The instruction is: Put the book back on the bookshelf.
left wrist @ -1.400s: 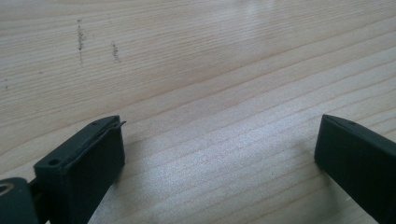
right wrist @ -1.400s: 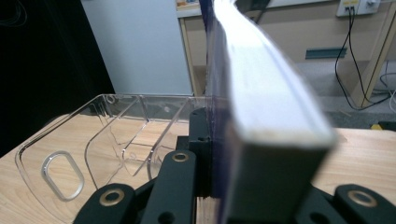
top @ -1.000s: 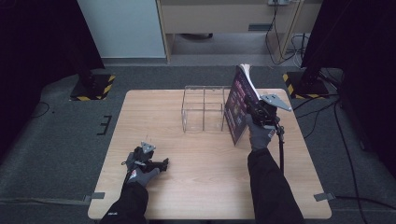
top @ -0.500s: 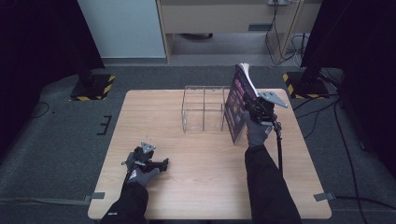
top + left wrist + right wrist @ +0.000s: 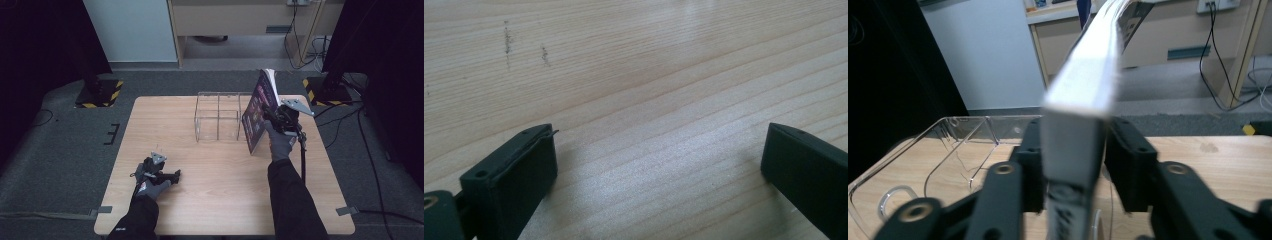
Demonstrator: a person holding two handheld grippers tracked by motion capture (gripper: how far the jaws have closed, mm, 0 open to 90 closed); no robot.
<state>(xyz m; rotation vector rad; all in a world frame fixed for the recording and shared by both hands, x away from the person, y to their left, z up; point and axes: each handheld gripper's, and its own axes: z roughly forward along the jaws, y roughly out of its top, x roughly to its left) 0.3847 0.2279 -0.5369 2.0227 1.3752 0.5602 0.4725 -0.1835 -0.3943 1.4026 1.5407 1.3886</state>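
Observation:
A purple-covered book (image 5: 257, 112) stands on edge, leaning against the right side of a clear plastic organiser box (image 5: 217, 116). My right gripper (image 5: 274, 116) is at the book's near edge. In the right gripper view the book (image 5: 1075, 115) sits between the jaws of my right gripper (image 5: 1073, 135). These jaws have just been opening, and the pads stand close beside the covers with a thin gap at the right. My left gripper (image 5: 172, 176) rests low on the table's near left. Its jaws (image 5: 659, 145) are open wide over bare wood.
The wooden table (image 5: 220, 200) has free room across its middle and front. The clear box (image 5: 948, 145) has several compartments. Beyond the table lie dark floor, cables at the right and a pale cabinet at the back.

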